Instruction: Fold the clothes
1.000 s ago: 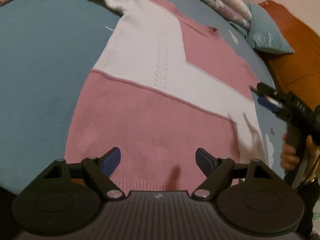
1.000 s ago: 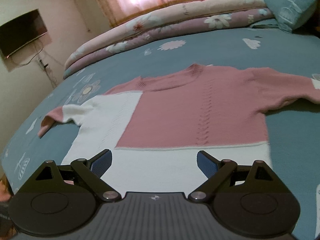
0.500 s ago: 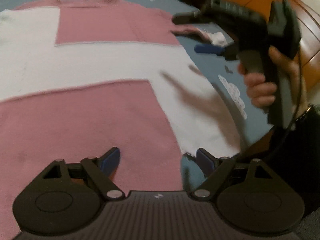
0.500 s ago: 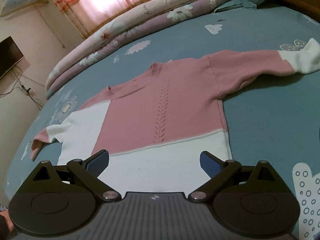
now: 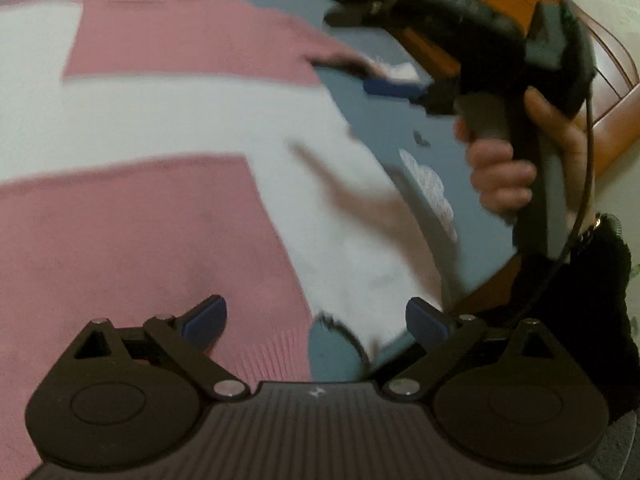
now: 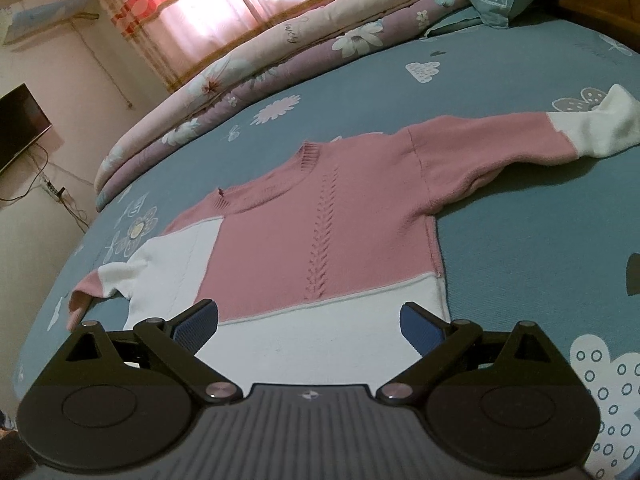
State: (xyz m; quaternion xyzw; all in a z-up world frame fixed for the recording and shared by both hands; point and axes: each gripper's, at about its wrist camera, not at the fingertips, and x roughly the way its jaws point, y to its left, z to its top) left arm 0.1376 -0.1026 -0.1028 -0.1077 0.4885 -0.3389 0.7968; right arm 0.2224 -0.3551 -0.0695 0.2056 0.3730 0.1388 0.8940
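Sweater (image 6: 320, 248) lies flat and fully spread on the bed (image 6: 520, 240), no fold made yet, so all the folding is left. In the right wrist view its collar points to the upper left, hem toward the camera, sleeves out sideways. Left gripper (image 5: 316, 320) jaws have just been opening, nothing between them; right gripper (image 6: 308, 320) jaws stand released too

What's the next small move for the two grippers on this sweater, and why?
Probably lower the left gripper onto the sweater hem corner below it and close. Its jaws have just been opening, with nothing pinched yet. The sweater lies flat and unfolded on the bed, sleeves out, and the right gripper is open over the white band.
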